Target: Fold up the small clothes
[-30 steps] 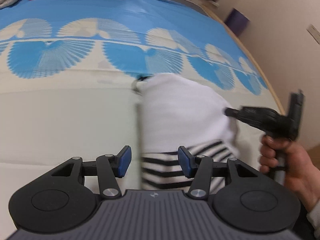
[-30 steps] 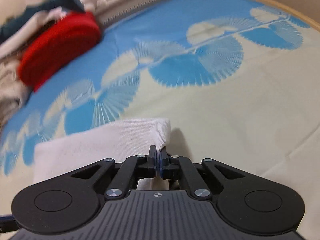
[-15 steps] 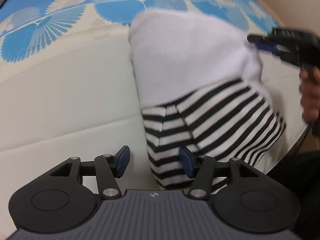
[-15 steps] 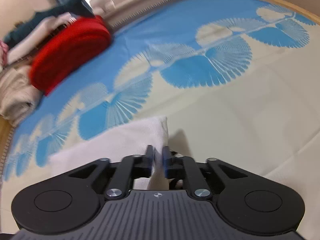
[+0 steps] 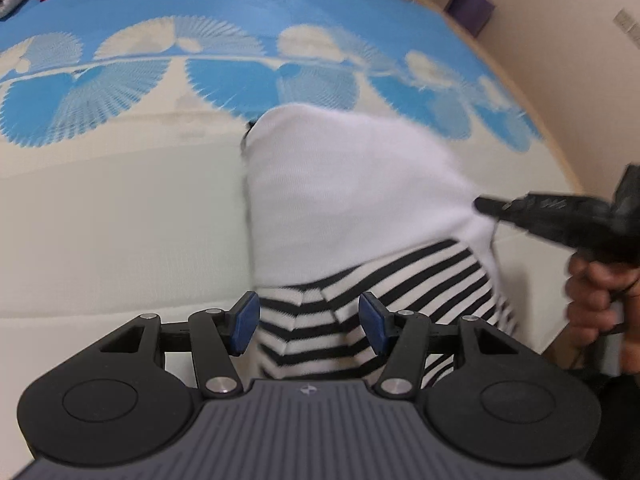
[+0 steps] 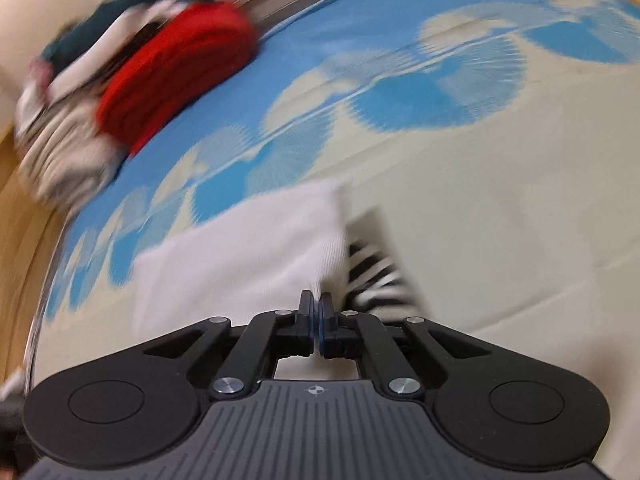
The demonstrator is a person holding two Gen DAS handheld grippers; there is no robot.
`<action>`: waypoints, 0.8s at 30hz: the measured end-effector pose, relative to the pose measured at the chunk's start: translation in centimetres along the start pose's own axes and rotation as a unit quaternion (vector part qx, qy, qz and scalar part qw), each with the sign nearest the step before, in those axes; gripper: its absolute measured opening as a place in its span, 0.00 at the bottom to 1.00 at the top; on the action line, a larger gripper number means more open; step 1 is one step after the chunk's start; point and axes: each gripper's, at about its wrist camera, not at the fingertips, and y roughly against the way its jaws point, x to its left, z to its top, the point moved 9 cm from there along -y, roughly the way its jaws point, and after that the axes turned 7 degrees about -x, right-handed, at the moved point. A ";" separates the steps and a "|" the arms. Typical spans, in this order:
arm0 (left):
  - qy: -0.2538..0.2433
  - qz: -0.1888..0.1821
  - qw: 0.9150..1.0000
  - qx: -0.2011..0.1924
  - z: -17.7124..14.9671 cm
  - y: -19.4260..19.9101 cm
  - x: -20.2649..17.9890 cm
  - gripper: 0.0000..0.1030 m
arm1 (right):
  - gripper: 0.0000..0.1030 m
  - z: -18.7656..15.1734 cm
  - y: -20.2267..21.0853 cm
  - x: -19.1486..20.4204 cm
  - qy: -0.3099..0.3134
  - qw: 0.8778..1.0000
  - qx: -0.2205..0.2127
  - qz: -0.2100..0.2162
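A small garment, white [image 5: 340,200] with a black-and-white striped part [image 5: 384,280], lies on the cream and blue bedspread [image 5: 120,220]. My left gripper [image 5: 308,320] is open just over the striped end, its blue pads either side of it without gripping. My right gripper [image 6: 318,316] is shut on the white fabric's edge [image 6: 248,252]; it also shows in the left wrist view [image 5: 482,205] at the garment's right edge. Striped cloth [image 6: 376,276] shows just right of the jaws.
A folded red garment [image 6: 176,72] and a pile of other clothes [image 6: 64,152] lie at the far side of the bed. The bed's wooden edge [image 6: 24,216] and a beige wall [image 5: 560,60] border it.
The right gripper, slightly open half a second ago, has closed on the white fabric. The left gripper stays open and has pulled back so less of the striped part shows.
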 end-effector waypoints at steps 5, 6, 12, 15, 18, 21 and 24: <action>-0.039 0.006 0.998 0.046 -1.7 -2.1 -1.5 0.63 | 0.01 -0.9 -0.9 -0.9 0.039 0.998 0.016 -0.053; -0.053 0.028 0.996 0.067 -2.6 -2.9 -1.1 0.68 | 0.01 -1.4 -1.2 -0.7 0.052 0.997 0.025 -0.058; -0.028 0.046 0.995 0.079 -2.7 -3.1 -0.2 0.77 | 0.03 -2.6 -2.6 -0.6 0.096 0.990 0.049 -0.091; -0.033 0.038 0.997 0.054 -1.7 -2.0 -0.3 0.76 | 0.17 -1.1 -0.9 0.2 0.091 0.993 0.011 -0.074; -0.013 0.026 0.999 0.018 -0.1 -0.7 -0.1 0.76 | 0.47 0.2 1.8 2.0 0.128 0.990 -0.045 -0.038; 0.024 0.017 1.000 -0.004 1.7 0.7 0.6 0.76 | 0.46 -0.9 2.8 4.0 0.137 0.989 -0.022 0.049; 0.067 0.011 0.998 -0.013 3.9 1.0 1.7 0.76 | 0.43 -3.5 1.7 4.4 0.161 0.982 0.056 0.083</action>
